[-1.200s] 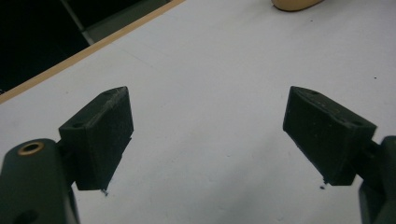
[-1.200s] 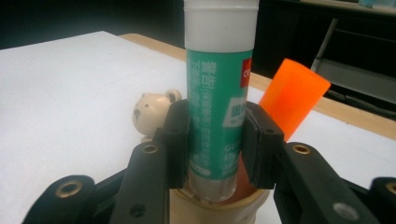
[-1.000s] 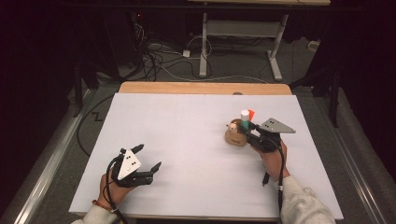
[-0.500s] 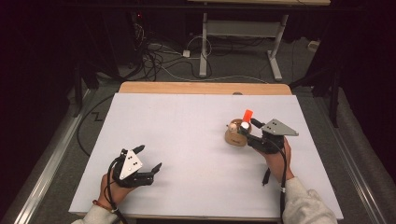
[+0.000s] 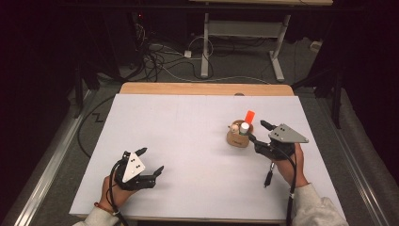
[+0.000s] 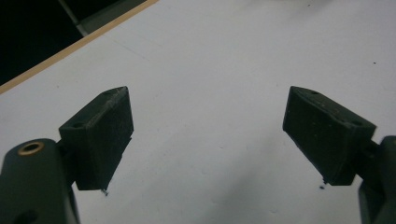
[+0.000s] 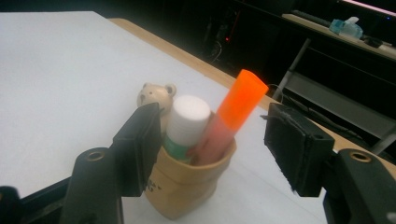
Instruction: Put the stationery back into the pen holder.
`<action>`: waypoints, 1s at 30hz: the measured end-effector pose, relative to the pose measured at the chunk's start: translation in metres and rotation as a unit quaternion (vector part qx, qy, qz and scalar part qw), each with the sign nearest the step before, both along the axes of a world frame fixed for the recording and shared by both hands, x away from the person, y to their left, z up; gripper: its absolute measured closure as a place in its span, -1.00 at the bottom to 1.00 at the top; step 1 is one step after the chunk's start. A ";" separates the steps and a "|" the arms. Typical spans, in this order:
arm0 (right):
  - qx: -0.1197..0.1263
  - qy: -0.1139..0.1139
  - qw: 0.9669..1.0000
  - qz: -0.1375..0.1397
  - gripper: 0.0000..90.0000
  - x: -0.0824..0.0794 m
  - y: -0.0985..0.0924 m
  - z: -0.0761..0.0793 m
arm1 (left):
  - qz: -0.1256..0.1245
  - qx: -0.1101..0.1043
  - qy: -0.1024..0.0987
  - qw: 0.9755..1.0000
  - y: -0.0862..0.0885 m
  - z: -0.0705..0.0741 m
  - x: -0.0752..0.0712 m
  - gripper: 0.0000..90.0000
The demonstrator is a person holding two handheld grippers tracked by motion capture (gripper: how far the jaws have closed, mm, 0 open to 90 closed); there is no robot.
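Holder: small tan pen holder (image 5: 237, 138) with a bear head on its rim stands on the right half of the white table (image 5: 188, 141); its base is cut off in the right gripper view.
Contents: orange-capped marker (image 7: 233, 112) and white-capped stick (image 7: 186, 122), both leaning in the holder; lower parts hidden inside.
Right gripper (image 5: 256, 132): jaws wide apart, either side of the holder, gripping nothing; contact with the near jaw is hard to judge.
Left gripper (image 5: 151, 162): jaws wide, nothing between them, low over bare table at front left.
Print on holder: too small to read.
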State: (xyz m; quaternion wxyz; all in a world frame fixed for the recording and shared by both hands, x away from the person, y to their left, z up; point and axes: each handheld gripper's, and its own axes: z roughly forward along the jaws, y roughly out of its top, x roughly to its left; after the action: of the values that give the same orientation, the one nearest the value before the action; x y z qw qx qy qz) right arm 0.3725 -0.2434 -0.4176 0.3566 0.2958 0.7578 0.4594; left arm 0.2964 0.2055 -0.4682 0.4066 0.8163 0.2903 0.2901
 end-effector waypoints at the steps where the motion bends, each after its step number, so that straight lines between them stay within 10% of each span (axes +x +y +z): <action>1: 0.002 0.002 1.000 -0.001 -0.19 -0.001 -0.002 0.001 | 0.000 0.003 0.000 1.000 0.000 0.000 0.000 -0.65; 30: -0.003 0.047 0.999 -0.027 -0.21 -0.030 -0.040 -0.010 | -0.008 0.014 0.007 1.000 -0.006 -0.004 -0.002 -0.65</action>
State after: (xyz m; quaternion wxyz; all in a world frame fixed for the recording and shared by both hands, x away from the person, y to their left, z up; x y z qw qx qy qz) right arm 0.3429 -0.2837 -0.4275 0.3334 0.3362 0.7668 0.4333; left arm 0.2946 0.1998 -0.4721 0.3960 0.8260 0.2820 0.2853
